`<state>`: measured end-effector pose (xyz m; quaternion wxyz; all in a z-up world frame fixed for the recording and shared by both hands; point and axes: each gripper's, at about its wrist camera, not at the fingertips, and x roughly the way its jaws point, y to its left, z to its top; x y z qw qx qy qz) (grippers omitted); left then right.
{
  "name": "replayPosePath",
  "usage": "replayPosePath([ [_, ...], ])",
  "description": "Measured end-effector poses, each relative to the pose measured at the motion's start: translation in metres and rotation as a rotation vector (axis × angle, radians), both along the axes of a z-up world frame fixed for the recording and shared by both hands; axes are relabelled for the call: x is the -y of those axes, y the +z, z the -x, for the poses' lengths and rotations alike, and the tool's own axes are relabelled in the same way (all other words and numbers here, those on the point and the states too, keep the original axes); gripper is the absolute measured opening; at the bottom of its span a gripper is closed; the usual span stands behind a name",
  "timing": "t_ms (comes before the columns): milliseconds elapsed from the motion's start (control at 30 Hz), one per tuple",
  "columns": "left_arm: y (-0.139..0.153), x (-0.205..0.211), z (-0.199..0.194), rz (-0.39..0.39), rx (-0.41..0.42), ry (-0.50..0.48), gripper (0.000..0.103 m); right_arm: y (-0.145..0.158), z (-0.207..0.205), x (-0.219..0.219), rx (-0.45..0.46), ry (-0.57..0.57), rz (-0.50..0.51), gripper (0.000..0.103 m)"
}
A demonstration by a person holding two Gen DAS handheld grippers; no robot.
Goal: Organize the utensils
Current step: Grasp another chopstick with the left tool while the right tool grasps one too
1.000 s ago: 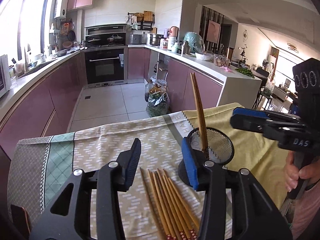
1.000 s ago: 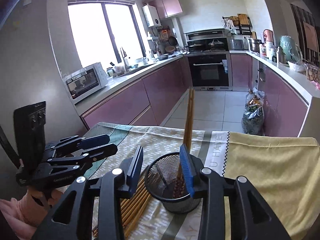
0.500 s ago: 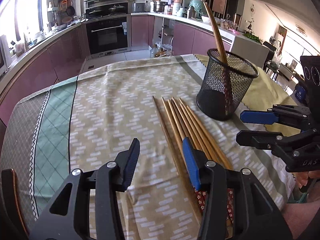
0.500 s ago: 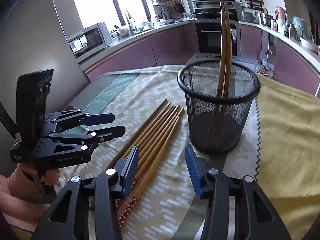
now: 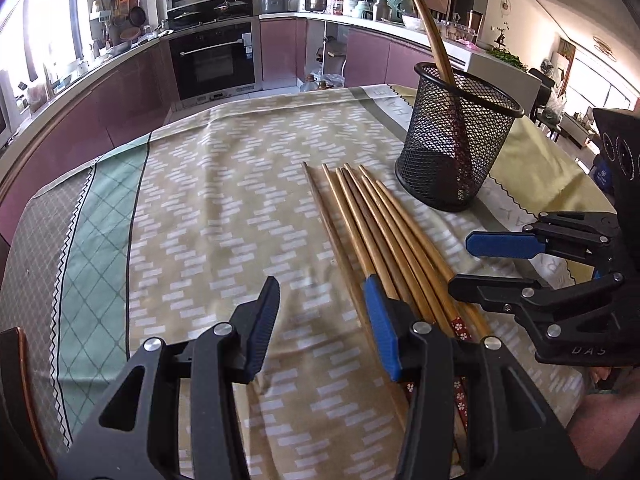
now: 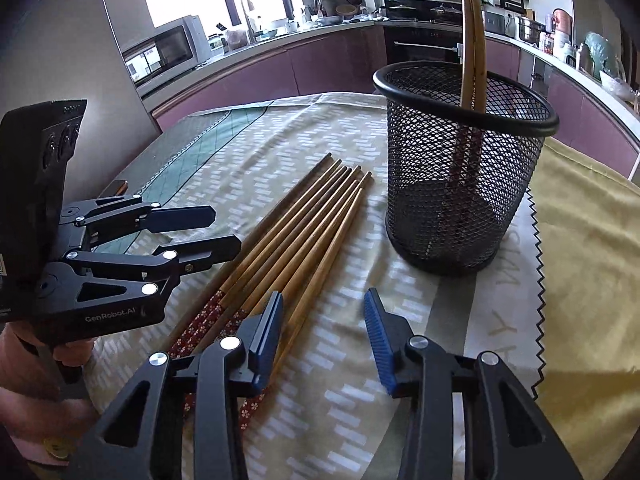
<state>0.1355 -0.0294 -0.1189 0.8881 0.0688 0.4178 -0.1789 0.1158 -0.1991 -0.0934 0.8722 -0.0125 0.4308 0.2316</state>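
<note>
**On the tablecloth: loose chopsticks beside the mesh holder, both grippers empty**

Left to right across the table:

- Left edge: green diamond-pattern band of the tablecloth (image 5: 100, 216), then the beige dash-pattern area.
- Left gripper (image 5: 320, 312): jaws spread, nothing between the pads, only bare cloth in the gap. Its right blue pad sits just over the near ends of the loose chopsticks; can't tell if it touches them.
- Loose chopsticks (image 5: 372, 220): a bundle lying flat on the cloth around the middle of the table, side by side, thin tips toward the far edge, red flower-print ends toward the near edge. In the right wrist view the same bundle (image 6: 296, 236) lies between the two grippers.
- Right gripper (image 6: 324, 322): jaws closing, nothing between them, only cloth in the gap. Its left pad is just beside the outermost chopstick; contact unclear.
- Mesh holder (image 6: 460, 208): black, upright, toward the far right, standing on the grey lettered stripe next to the yellow cloth. Close to the bundle's tips, not touching.
- Chopstick pair (image 6: 472, 40) inside the holder, leaning on its rim, thin ends up.
</note>
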Motion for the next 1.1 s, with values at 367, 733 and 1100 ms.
replayPosePath([
  [367, -0.005, 0.005, -0.006, -0.02, -0.019, -0.011, 0.043, -0.002, -0.003, -0.001, -0.001, -0.01, 0.049, 0.026],
  [733, -0.006, 0.013, -0.025, -0.035, -0.042, 0.003, 0.039, -0.003, -0.016, -0.007, -0.012, -0.034, 0.047, 0.024],
  [1100, -0.006, 0.019, -0.033, -0.002, -0.057, 0.019, 0.013, -0.004, -0.024, 0.009, -0.05, -0.074, -0.039, 0.011],
])
